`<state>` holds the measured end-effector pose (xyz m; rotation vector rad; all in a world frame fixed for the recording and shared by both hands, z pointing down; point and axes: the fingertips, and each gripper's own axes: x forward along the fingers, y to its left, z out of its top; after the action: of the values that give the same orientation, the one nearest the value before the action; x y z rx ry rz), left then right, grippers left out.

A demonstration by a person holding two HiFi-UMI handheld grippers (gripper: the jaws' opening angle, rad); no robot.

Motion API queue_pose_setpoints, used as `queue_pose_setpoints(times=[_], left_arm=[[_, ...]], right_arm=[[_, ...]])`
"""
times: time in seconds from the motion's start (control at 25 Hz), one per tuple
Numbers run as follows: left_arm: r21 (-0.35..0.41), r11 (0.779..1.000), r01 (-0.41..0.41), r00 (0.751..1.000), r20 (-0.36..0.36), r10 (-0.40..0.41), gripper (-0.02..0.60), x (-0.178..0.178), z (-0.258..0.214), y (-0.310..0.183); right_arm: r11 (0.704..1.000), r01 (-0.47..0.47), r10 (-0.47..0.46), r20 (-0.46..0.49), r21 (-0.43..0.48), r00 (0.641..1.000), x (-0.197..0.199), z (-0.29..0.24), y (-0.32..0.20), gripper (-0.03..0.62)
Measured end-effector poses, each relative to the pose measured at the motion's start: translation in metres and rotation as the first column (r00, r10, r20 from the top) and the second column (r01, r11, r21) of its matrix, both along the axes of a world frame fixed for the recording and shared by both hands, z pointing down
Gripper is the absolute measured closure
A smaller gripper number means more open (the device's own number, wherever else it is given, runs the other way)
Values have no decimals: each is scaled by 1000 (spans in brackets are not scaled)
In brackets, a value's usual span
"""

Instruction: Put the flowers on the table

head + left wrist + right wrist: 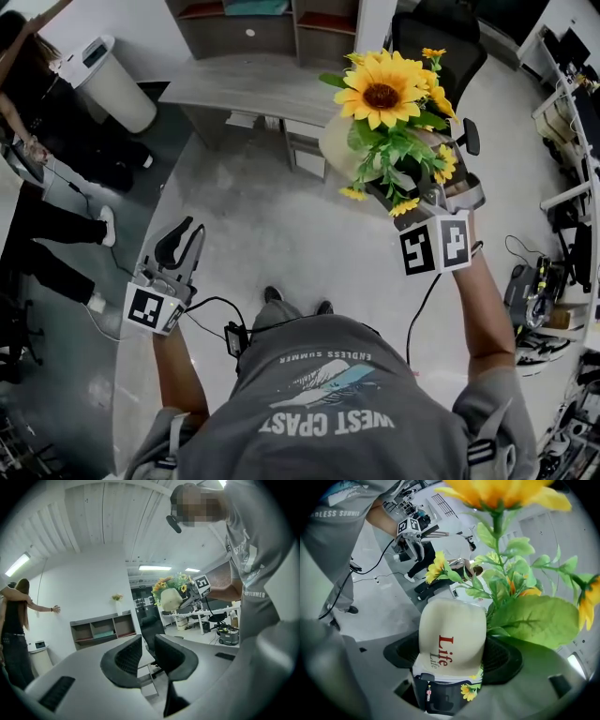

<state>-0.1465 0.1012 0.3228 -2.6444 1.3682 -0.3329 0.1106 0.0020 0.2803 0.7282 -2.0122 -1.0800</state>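
Observation:
A bunch of artificial sunflowers (380,94) with green leaves stands in a cream pot (339,141). My right gripper (412,187) is shut on that pot and holds it up in the air, short of the grey table (244,89). In the right gripper view the pot (450,641) bears the word "Life" and sits squeezed between the two black jaws of the right gripper (452,653), with leaves and a sunflower (501,491) above. My left gripper (178,239) hangs low at the left, open with a narrow gap and nothing in it. Seen from the left gripper (149,656), the flowers (171,585) are raised at the right.
A white bin (112,80) stands left of the table. A shelf unit (272,23) is behind it. A black office chair (441,42) is at the table's right end. A person (37,141) stands at the far left. Desks and cables (572,141) line the right side.

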Motion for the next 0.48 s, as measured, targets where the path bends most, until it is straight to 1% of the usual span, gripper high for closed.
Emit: queue_pose_setpoints(times=[0.2,0.32,0.48], left_arm=[[-13,999,-38,999,-12,38,490,-2,13,-18],[-5,997,-74,997,-20,74,491,-4,18,-31],[-2,993,-116,993,-26,116,490,-13,16,-47]], right_arm=[[1000,-30,30,-17,-2,999,0,5,-5,203],[998,-68,68,-30,5,997,1,7,-9,203],[993,-119,119,-28,-9,993,-3,8,-7,203]])
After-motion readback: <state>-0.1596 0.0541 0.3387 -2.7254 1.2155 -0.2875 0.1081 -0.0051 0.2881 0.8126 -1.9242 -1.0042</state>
